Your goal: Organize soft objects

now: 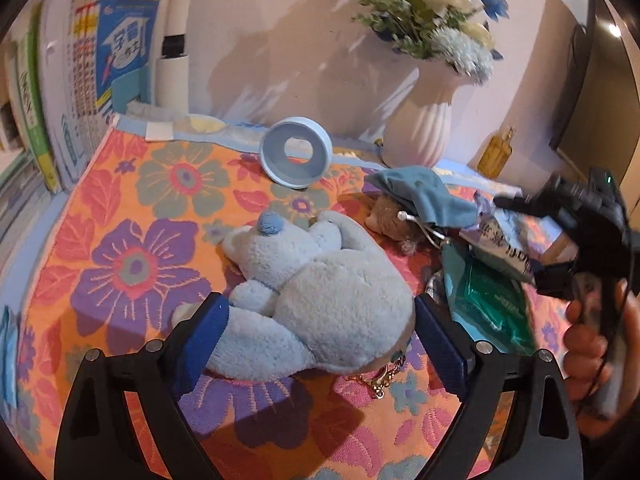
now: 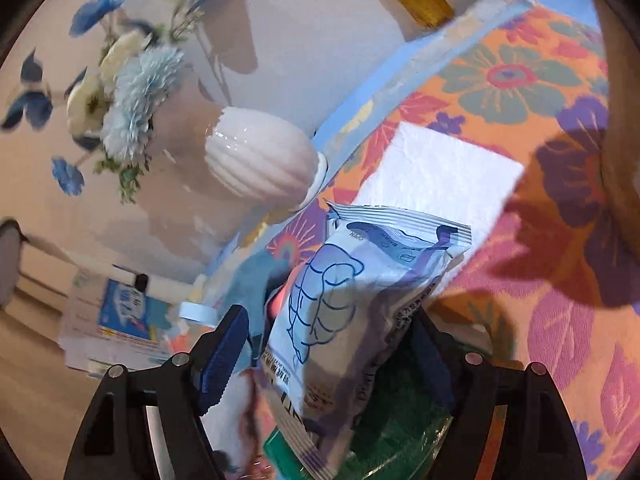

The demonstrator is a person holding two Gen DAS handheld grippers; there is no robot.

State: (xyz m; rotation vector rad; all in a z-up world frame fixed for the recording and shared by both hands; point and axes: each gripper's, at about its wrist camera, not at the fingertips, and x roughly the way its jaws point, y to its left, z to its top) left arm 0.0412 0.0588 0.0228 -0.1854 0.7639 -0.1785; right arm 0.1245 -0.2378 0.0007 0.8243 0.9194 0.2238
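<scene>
Blue plush bear [image 1: 316,292], two packets [image 1: 496,276].

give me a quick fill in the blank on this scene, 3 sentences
1. The left hand-held gripper has its open jaws on either side of a pale ____ plush bear.
2. The ribbed white vase holds ____.
3. The flat white and purple printed packet lies partly on top of a crinkly ____ plastic packet.

Missing words: blue; flowers; green

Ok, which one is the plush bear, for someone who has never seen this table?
Start at the white ribbed vase of flowers against the wall, then come forward over the floral cloth. The plush bear lies there on its side: pale blue, fluffy, far bigger than the small brown toy under the blue cloth.
</scene>
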